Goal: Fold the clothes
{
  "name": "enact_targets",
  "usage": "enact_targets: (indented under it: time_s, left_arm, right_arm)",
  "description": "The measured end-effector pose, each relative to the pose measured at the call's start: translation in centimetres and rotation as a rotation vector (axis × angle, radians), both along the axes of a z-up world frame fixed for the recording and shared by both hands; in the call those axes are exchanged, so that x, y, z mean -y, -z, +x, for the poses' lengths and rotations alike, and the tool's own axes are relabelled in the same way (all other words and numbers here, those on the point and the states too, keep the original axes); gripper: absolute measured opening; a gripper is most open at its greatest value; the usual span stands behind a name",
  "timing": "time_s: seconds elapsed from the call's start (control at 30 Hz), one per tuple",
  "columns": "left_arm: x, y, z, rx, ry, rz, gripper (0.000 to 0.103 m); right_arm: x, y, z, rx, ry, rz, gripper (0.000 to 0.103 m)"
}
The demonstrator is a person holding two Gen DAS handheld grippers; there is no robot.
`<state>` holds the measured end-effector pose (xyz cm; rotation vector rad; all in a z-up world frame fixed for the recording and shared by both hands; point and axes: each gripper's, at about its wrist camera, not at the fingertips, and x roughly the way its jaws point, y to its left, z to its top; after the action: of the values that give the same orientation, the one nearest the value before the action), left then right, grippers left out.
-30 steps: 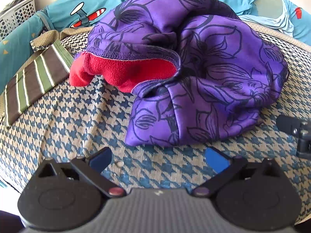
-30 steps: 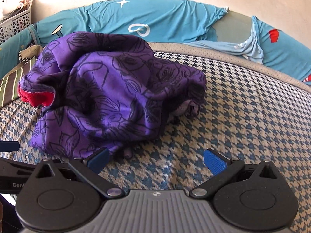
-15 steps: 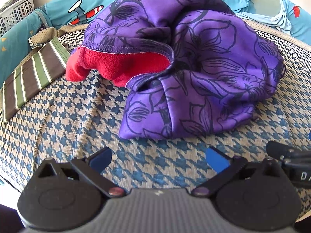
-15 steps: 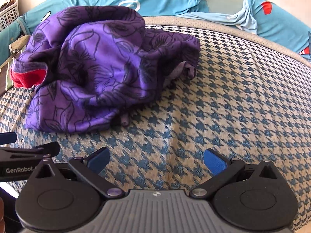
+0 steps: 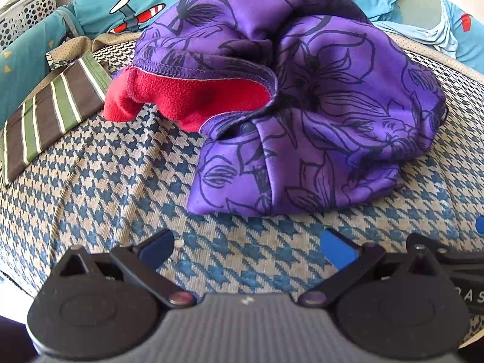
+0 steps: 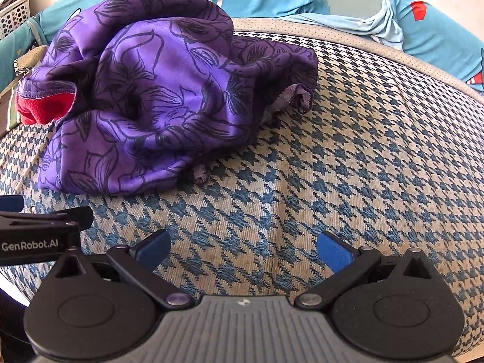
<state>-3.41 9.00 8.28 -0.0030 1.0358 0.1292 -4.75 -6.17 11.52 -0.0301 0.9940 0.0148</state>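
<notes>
Smooth, faintly glossy purple garment (image 5: 317, 96), fleecy red lining (image 5: 187, 93), perhaps.

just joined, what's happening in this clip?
Clothes folding, not yet begun. A crumpled purple floral garment with red fleece lining sits bunched on the houndstooth cover. The left gripper and right gripper are both open and empty, side by side just short of the garment's near edge, touching nothing. A striped cloth lies to the left.
</notes>
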Motion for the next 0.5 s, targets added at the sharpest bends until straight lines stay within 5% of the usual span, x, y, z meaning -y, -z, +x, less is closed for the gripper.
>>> enact_targets:
  time_s: [0.5]
  left_arm:
    - [0.22, 0.22, -0.56, -0.006, -0.006, 0.001, 0.103]
  right_arm:
    - [-0.03, 0.29, 0.33, -0.012, 0.004, 0.006, 0.103]
